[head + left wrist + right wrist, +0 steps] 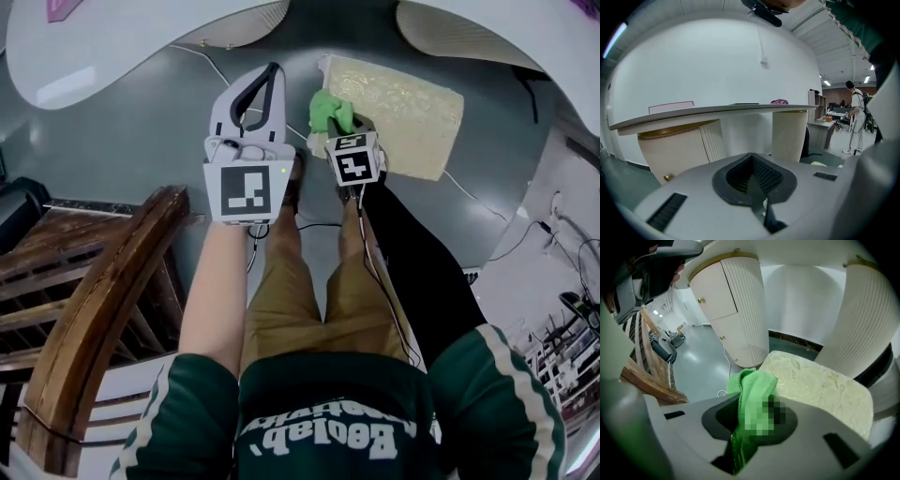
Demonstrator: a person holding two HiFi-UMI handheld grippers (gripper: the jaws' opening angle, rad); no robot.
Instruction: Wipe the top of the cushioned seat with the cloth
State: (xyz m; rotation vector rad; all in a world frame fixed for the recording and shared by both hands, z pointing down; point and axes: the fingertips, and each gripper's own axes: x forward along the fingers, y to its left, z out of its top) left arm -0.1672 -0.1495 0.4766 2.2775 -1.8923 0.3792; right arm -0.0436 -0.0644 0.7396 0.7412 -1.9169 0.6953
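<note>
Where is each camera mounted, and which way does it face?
Head view: on the head, steeply down; legs, left tool, right tool.
Left gripper view: on left tool, roughly level toward white table; shut jaws.
Right gripper view: on right tool, toward cushioned seat; jaws gripping cloth.
Head and right gripper views share cushioned seat and cloth.

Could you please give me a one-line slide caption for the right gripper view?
Right tongs shut on a green cloth, the cream cushioned seat just ahead.
</note>
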